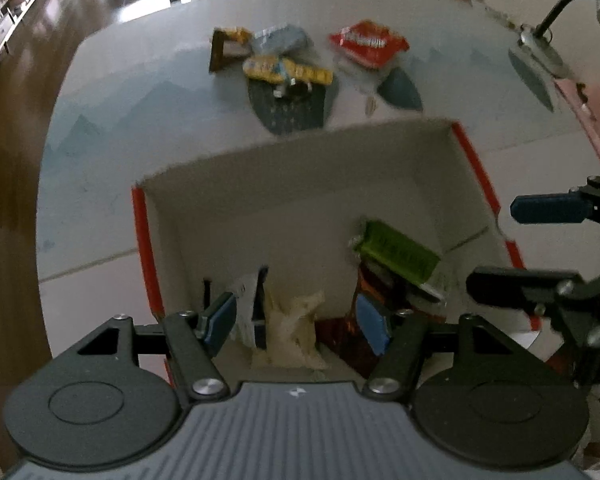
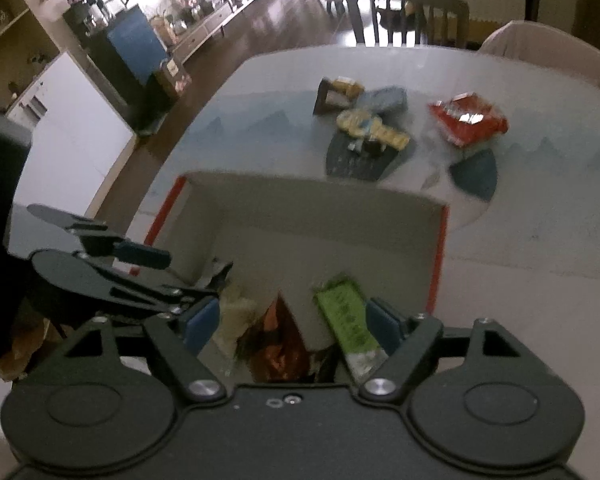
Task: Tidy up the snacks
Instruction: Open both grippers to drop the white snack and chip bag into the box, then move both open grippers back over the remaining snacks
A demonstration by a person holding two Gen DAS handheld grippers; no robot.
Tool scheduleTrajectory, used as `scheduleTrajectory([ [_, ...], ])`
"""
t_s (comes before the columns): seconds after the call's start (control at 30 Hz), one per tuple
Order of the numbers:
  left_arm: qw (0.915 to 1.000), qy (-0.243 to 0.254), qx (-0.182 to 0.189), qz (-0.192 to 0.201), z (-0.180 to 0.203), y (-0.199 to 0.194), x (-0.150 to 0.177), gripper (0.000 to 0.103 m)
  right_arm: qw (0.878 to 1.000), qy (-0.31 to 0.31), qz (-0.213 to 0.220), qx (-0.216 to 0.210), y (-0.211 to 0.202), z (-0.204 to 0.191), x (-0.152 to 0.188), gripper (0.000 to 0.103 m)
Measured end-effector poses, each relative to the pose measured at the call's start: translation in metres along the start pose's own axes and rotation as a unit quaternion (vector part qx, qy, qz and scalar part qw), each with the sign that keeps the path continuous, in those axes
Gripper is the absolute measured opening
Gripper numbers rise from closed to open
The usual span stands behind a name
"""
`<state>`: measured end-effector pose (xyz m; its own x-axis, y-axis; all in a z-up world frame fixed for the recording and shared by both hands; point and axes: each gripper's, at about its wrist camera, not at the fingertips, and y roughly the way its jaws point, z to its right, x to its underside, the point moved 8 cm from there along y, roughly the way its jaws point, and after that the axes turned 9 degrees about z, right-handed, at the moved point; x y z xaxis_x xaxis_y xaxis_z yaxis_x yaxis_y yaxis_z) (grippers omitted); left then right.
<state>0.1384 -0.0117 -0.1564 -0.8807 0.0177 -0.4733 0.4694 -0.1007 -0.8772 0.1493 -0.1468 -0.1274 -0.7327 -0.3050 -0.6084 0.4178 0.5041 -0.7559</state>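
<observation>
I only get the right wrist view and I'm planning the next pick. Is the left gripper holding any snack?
Observer: No. The left gripper stands open over the box; its pads press nothing.
Operator: What lies under it?
Observer: A white-and-blue packet beside a pale packet, both inside the box.
Operator: Anything on the table past my right edge?
Observer: A desk lamp, to the right of the red packet.
</observation>
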Motion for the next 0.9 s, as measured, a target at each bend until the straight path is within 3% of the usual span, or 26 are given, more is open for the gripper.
scheduleTrajectory([
  [0.2,0.9987,-0.004,0.003,0.051,-0.001,-0.014,-0.031,0.075,0.999,0.007,0.034,0.011,-0.013,0.016,-0.03,0.093],
  [0.37,0.9963,-0.027,0.01,0.081,-0.005,-0.018,-0.061,0.078,0.998,0.011,0.06,0.022,-0.016,0.035,-0.06,0.096],
  [0.57,0.9929,-0.034,-0.013,0.113,-0.016,-0.017,-0.107,0.078,0.995,0.022,0.081,0.044,-0.014,0.066,-0.1,0.099],
  [0.9,0.9932,-0.064,-0.034,0.091,-0.035,0.027,-0.169,0.079,0.994,0.029,0.077,0.076,0.024,0.121,-0.159,0.099],
])
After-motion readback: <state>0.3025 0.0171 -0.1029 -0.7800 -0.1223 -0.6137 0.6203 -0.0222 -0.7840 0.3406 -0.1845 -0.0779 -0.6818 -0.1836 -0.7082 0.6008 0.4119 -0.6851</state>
